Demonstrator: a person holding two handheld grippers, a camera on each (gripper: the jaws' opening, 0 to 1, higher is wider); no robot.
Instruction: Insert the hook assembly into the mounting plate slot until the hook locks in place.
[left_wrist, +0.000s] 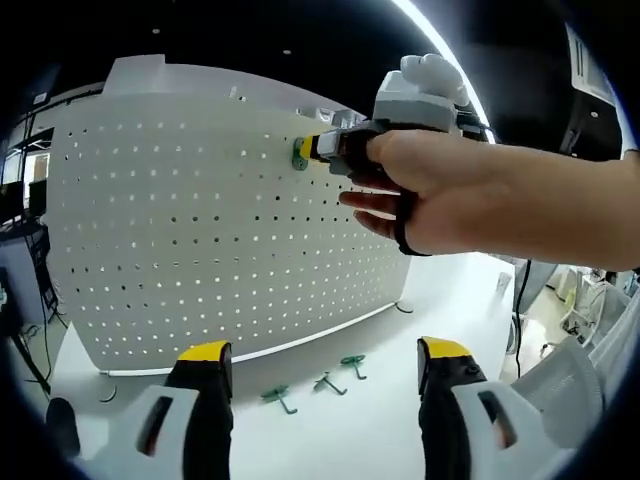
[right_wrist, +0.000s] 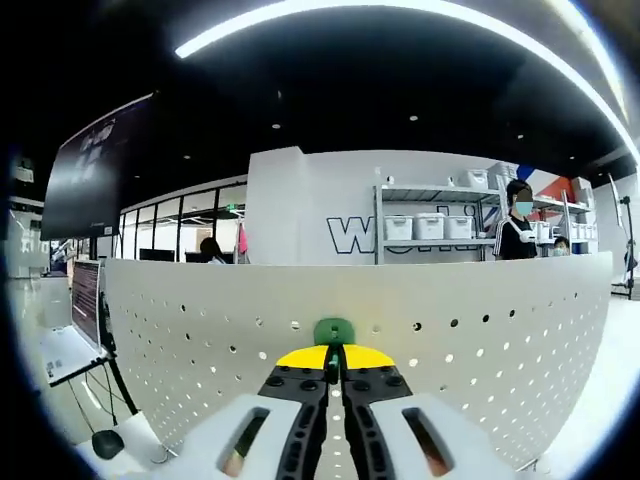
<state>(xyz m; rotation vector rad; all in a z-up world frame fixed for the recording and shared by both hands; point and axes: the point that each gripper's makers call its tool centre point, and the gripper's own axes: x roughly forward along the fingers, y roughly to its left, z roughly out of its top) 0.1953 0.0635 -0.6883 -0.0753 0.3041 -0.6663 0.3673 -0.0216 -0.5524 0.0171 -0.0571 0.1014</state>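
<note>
So, biggest thing first: a white pegboard (left_wrist: 220, 230) is stood upright on a white table (left_wrist: 360, 420), and its rows of small holes are spread across most of the left gripper view. In the right gripper view the same pegboard (right_wrist: 200, 330) is seen from up close, with shelving and stacked white bins (right_wrist: 430, 227) visible over its top edge.

The right gripper (left_wrist: 322, 148) is held by a hand (left_wrist: 450, 190) up against the upper part of the board. Its yellow-tipped jaws are clamped tight on a green hook (left_wrist: 300, 153), which is pressed right against the board face. From the right gripper's (right_wrist: 334, 362) own camera, the hook (right_wrist: 334, 330) is seen pinched between the closed tips, touching the board near the top row of holes.

The left gripper (left_wrist: 325, 362) is kept low with jaws spread wide apart and nothing between them.

Three spare green hooks (left_wrist: 315, 382) are left lying on the table just in front of the board's base.
</note>
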